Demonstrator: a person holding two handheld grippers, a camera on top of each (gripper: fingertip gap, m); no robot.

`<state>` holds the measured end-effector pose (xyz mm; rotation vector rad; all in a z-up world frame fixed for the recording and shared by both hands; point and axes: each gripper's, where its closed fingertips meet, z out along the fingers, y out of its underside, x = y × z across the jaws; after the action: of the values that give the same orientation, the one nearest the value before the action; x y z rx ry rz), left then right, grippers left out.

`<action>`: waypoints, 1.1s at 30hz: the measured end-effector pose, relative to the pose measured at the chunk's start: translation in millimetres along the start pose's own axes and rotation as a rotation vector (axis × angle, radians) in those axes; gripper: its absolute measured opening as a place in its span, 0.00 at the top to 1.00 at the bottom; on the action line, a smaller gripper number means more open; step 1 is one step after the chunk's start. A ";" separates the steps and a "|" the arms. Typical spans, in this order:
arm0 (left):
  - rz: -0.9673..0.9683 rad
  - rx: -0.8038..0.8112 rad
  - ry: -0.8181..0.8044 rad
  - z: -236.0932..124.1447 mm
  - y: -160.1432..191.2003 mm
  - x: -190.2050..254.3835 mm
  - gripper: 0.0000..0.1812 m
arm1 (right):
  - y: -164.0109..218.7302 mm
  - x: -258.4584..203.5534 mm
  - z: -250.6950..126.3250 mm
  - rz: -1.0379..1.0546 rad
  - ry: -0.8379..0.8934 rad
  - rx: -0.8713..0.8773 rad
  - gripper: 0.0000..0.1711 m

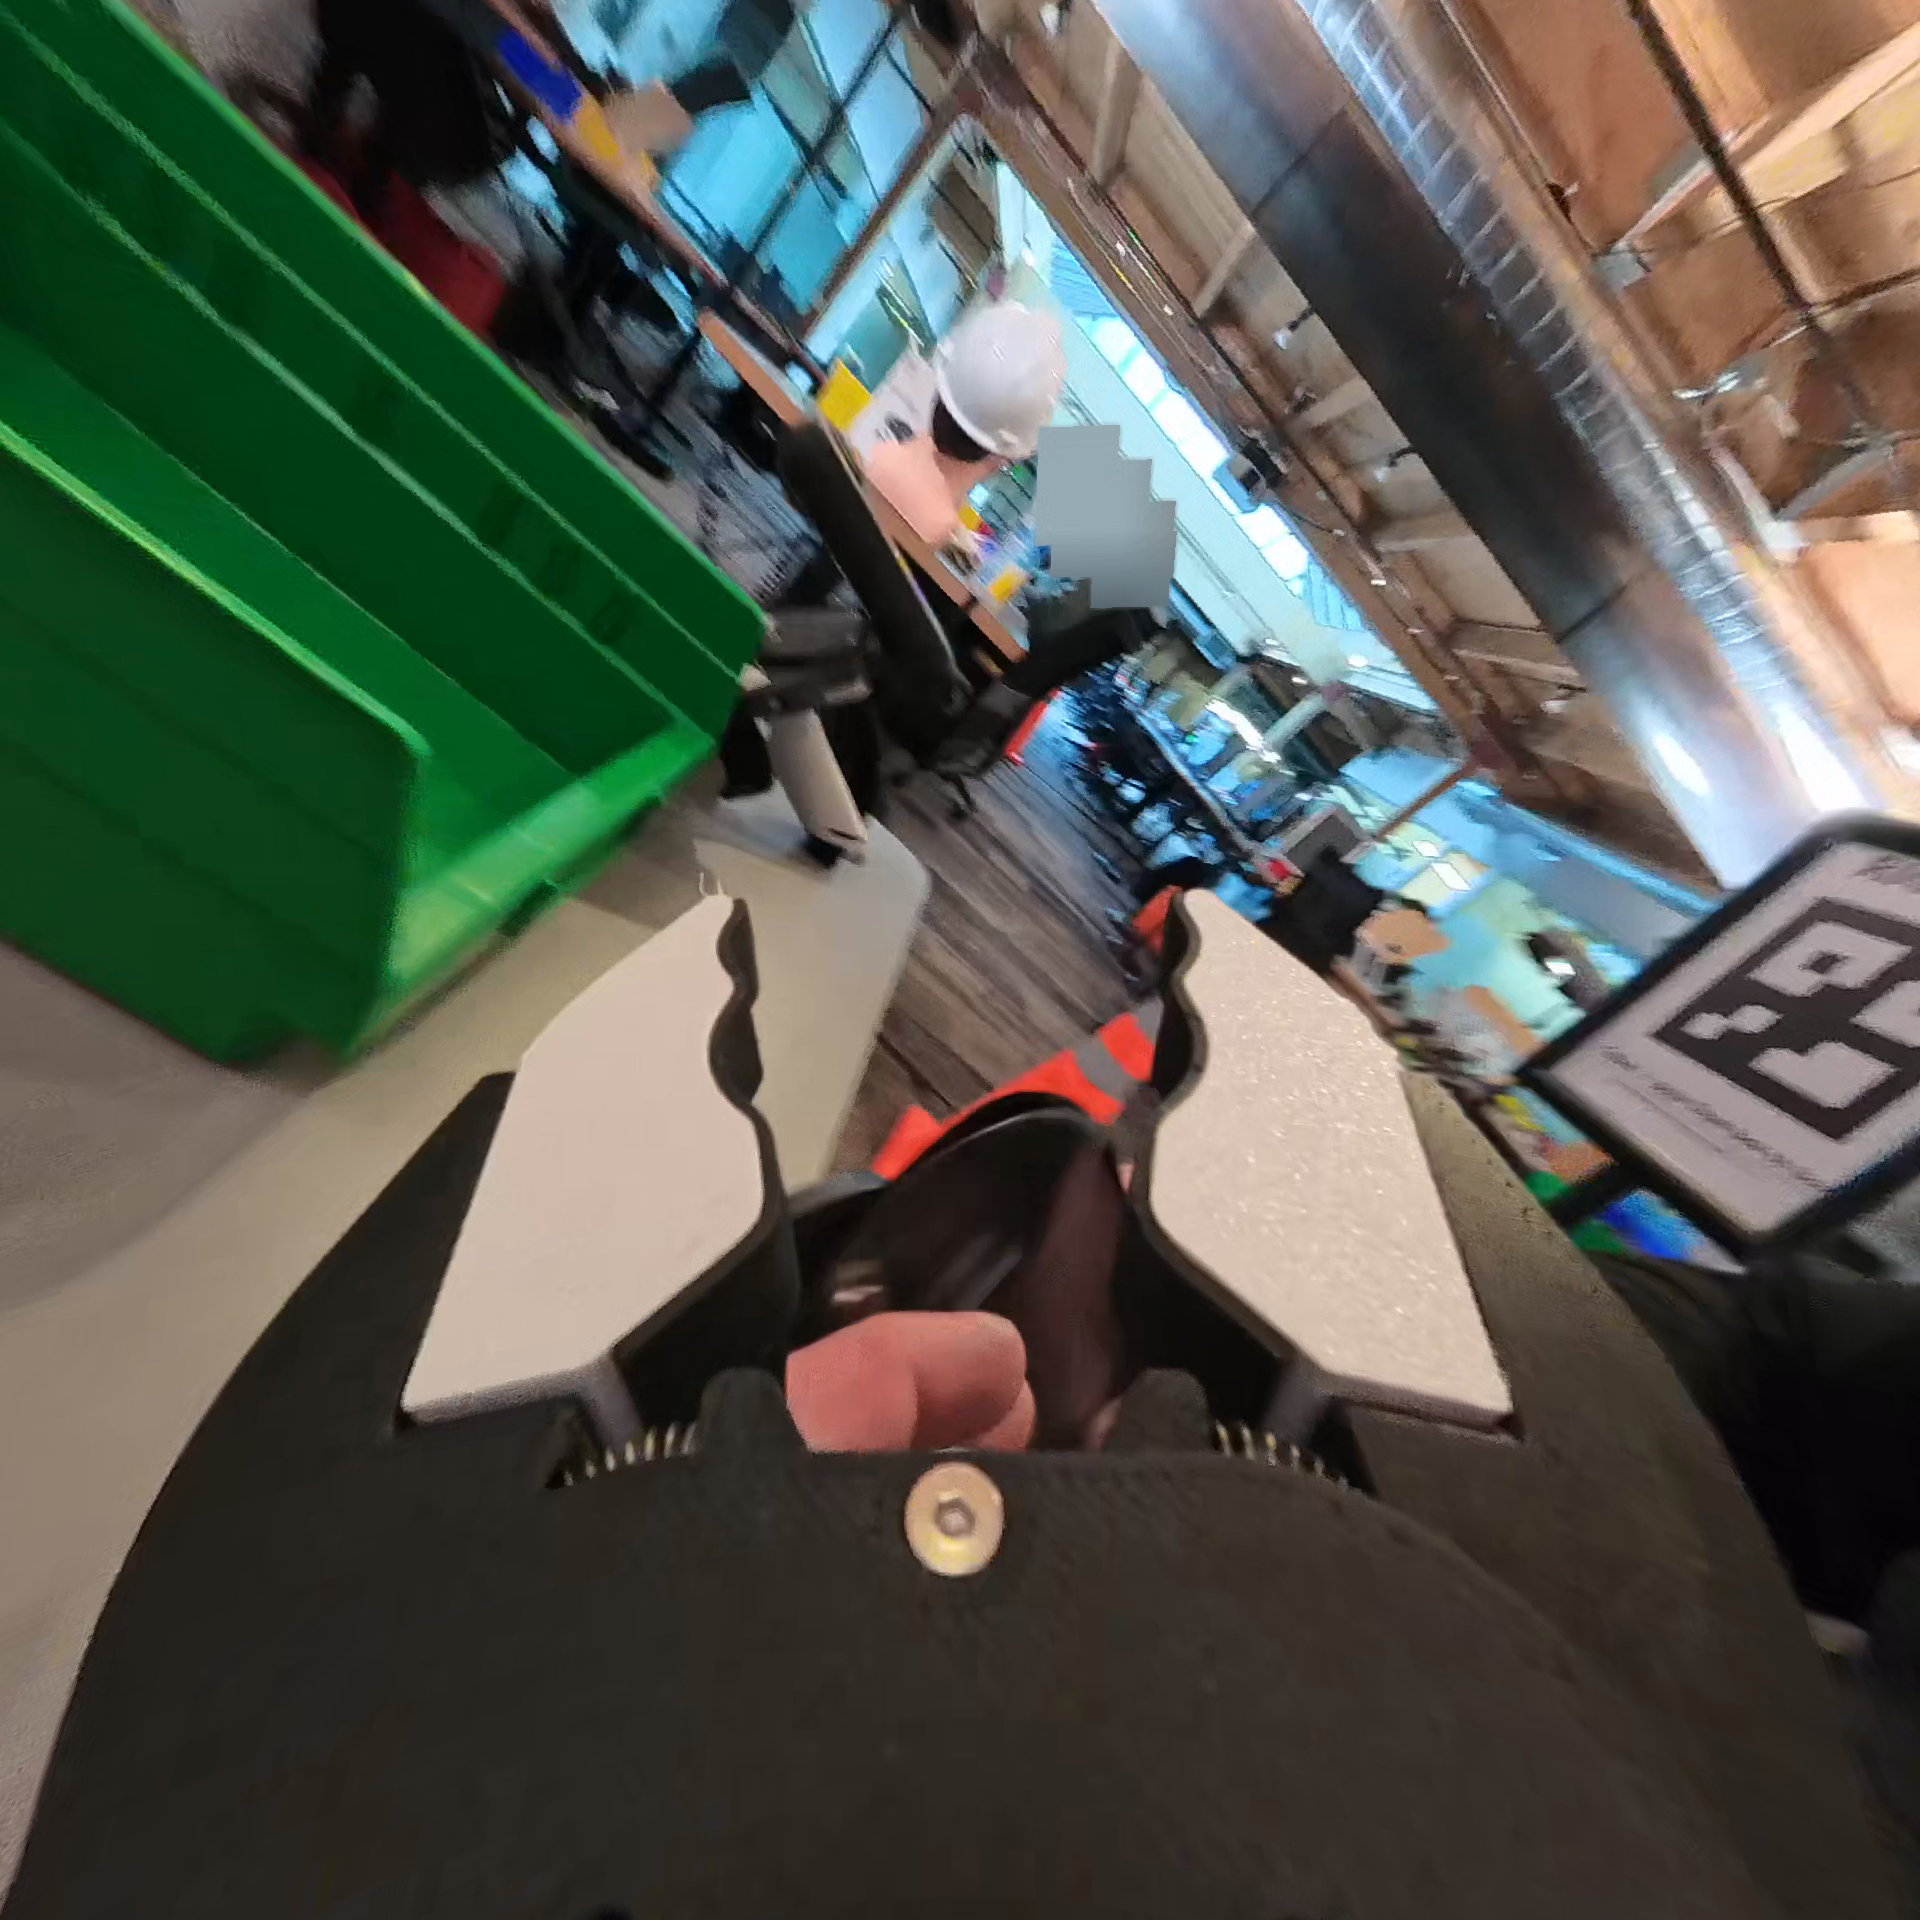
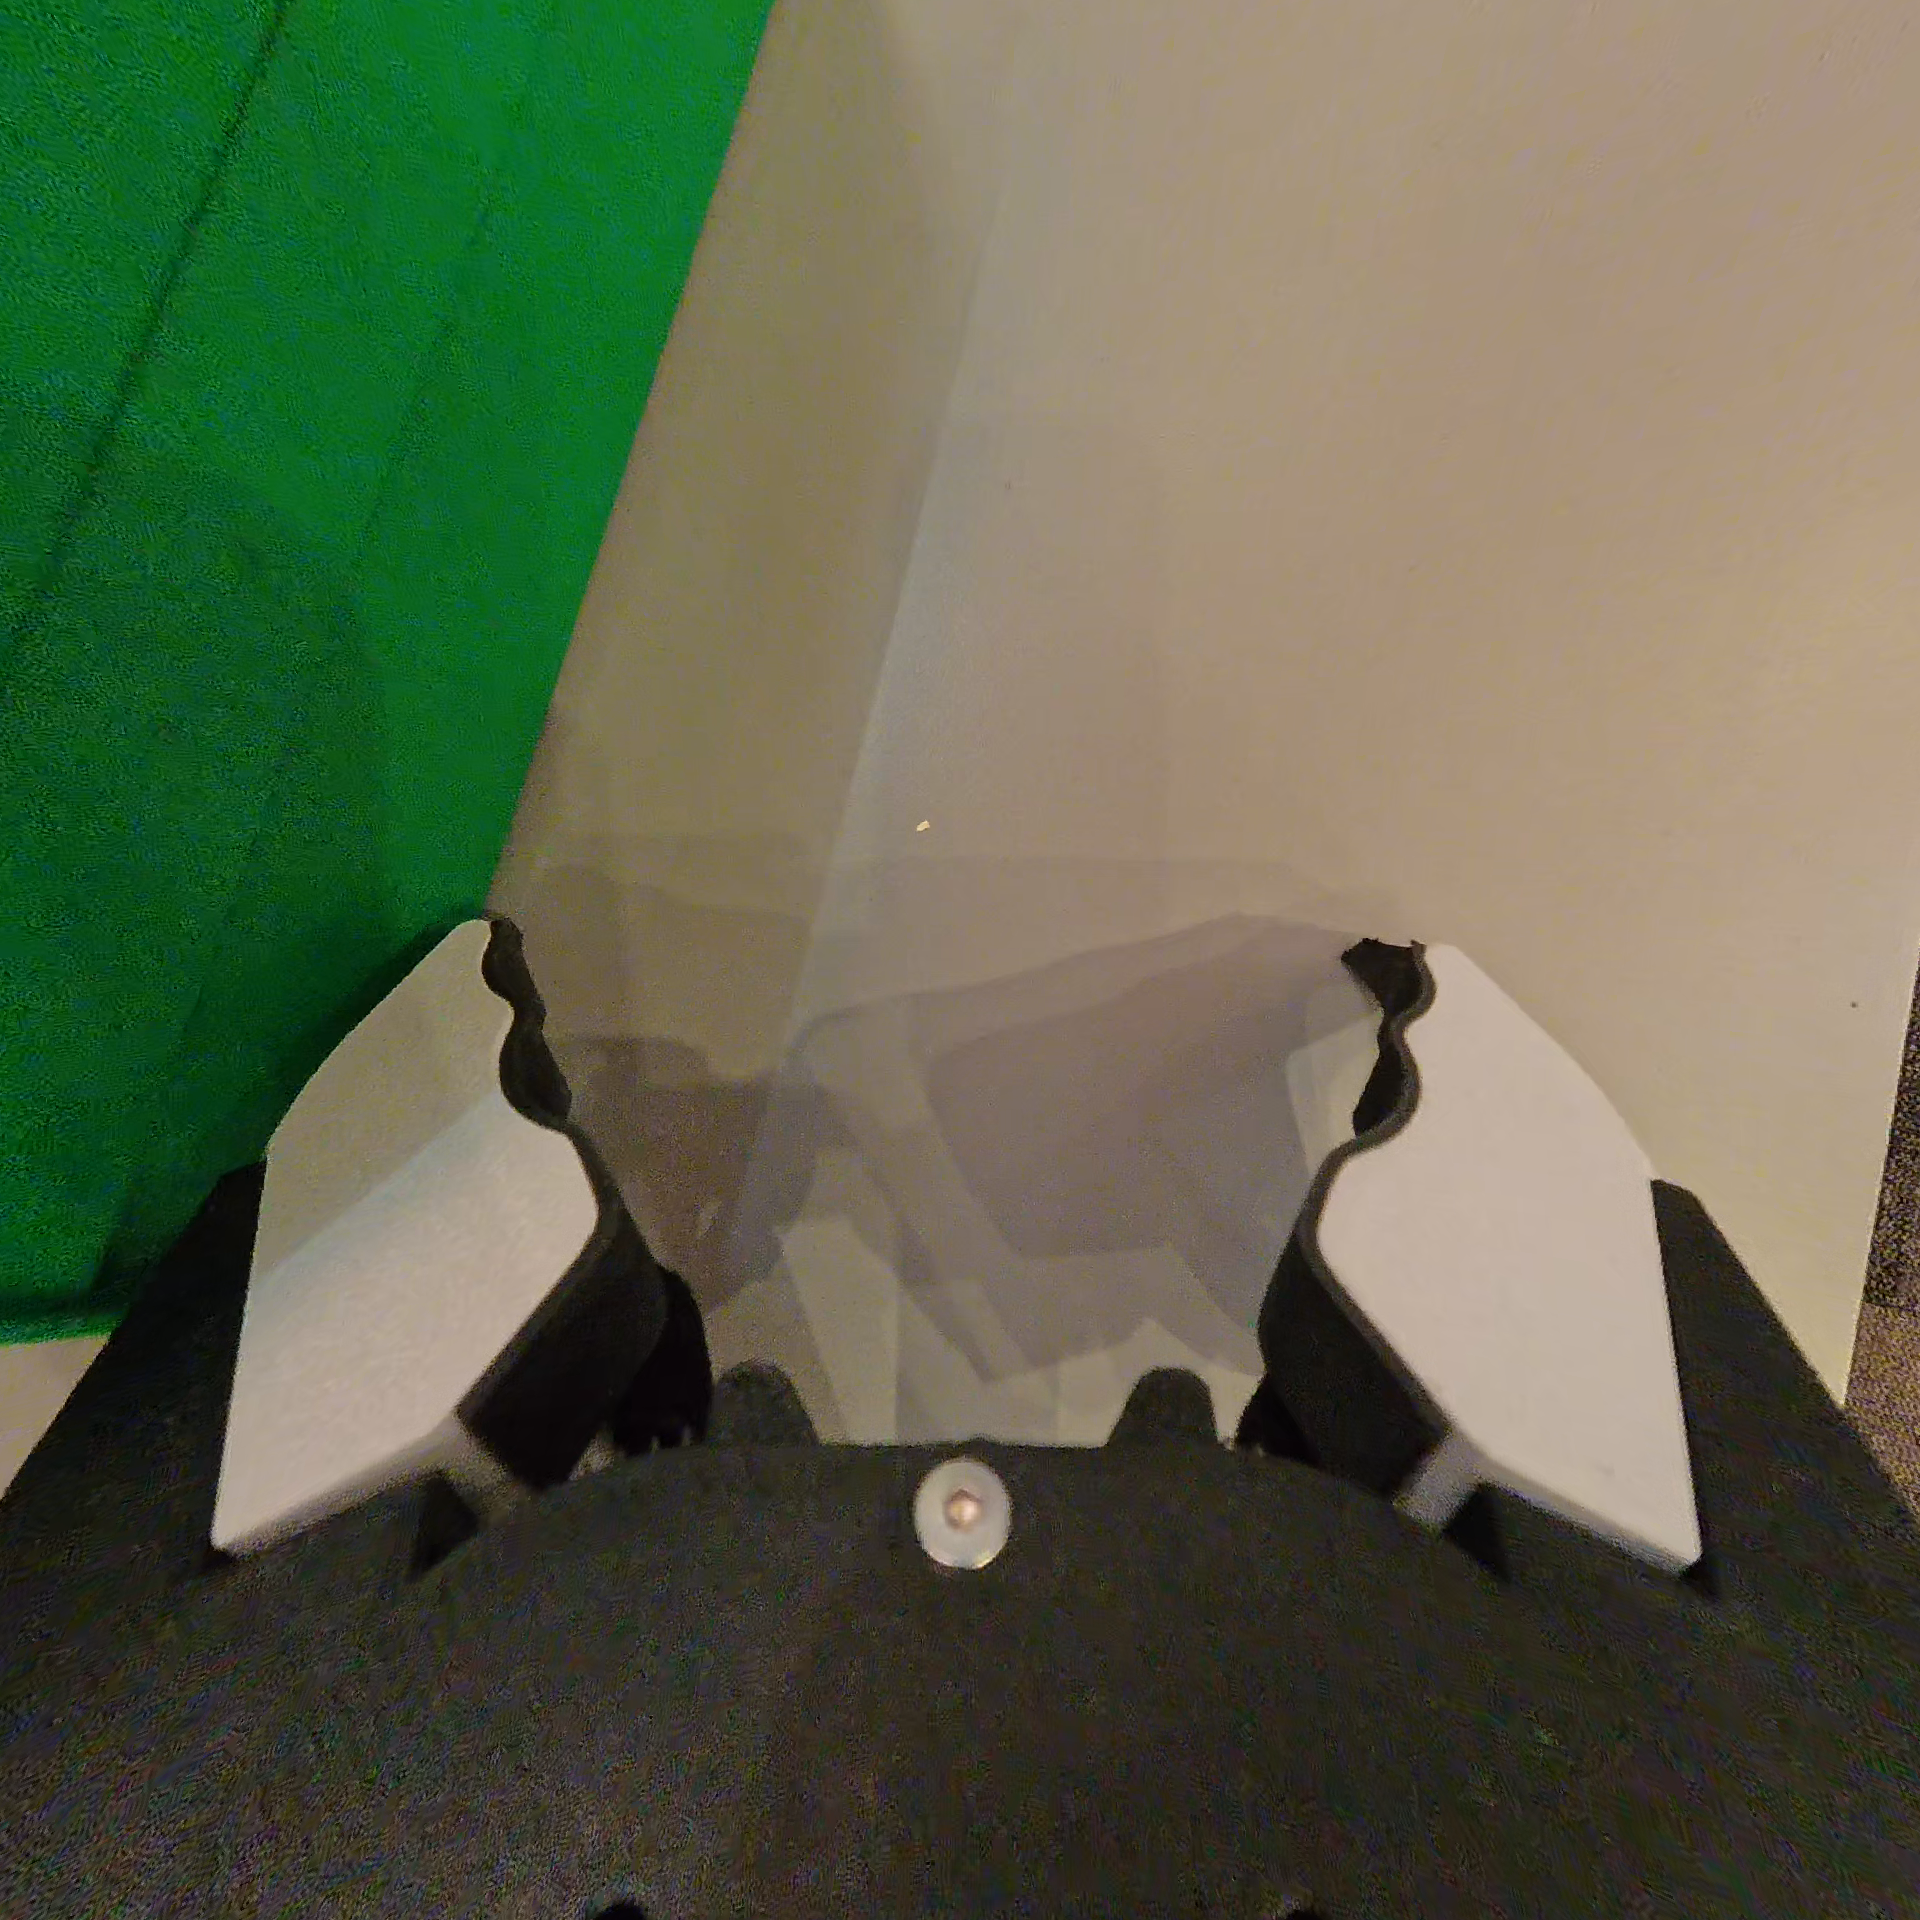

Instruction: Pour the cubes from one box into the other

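Observation:
A green plastic box [image 1: 312, 582] stands on the white table [image 1: 156, 1247] at the left of the left wrist view, seen from outside and tilted by the camera. My left gripper [image 1: 961, 914] is open and empty, to the right of the box and apart from it, pointing past the table's edge. In the right wrist view the green box wall [image 2: 260, 520] fills the left. My right gripper [image 2: 940, 940] is open and empty over the bare table [image 2: 1351, 416], its left fingertip close beside the box. No cubes and no second box show in either view.
A black-and-white marker plate [image 1: 1766, 1039] on the other gripper shows at the right of the left wrist view. A hand's fingers [image 1: 914, 1382] and an orange vest [image 1: 1049, 1081] lie behind the left fingers. The table edge [image 2: 1870, 1195] runs at the right, floor beyond. A person in a white helmet [image 1: 997, 384] is far off.

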<state>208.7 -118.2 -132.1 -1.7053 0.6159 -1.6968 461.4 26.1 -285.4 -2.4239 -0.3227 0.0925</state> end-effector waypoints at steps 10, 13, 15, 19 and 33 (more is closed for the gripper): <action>0.225 0.042 -0.204 -43.3 -27.2 -34.5 0.59 | 0.0 0.1 0.0 0.000 0.000 0.000 0.17; 0.150 0.059 -0.258 -48.4 -24.5 -53.1 0.60 | -0.1 0.1 0.1 0.000 0.000 0.000 0.17; 0.102 0.057 -0.209 -47.6 -21.1 -52.8 0.64 | -0.1 0.1 0.1 0.000 0.000 0.000 0.17; 0.101 0.033 -0.248 -52.8 -19.3 -65.9 0.62 | -0.1 0.1 0.1 0.000 0.000 0.000 0.17; 0.151 0.023 0.022 -70.6 -37.3 -2.7 0.56 | -0.1 0.1 0.1 0.000 0.000 0.000 0.17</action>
<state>134.2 -99.1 -110.1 -1.5846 0.7141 -1.6119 461.5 26.3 -285.4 -2.4238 -0.3227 0.0926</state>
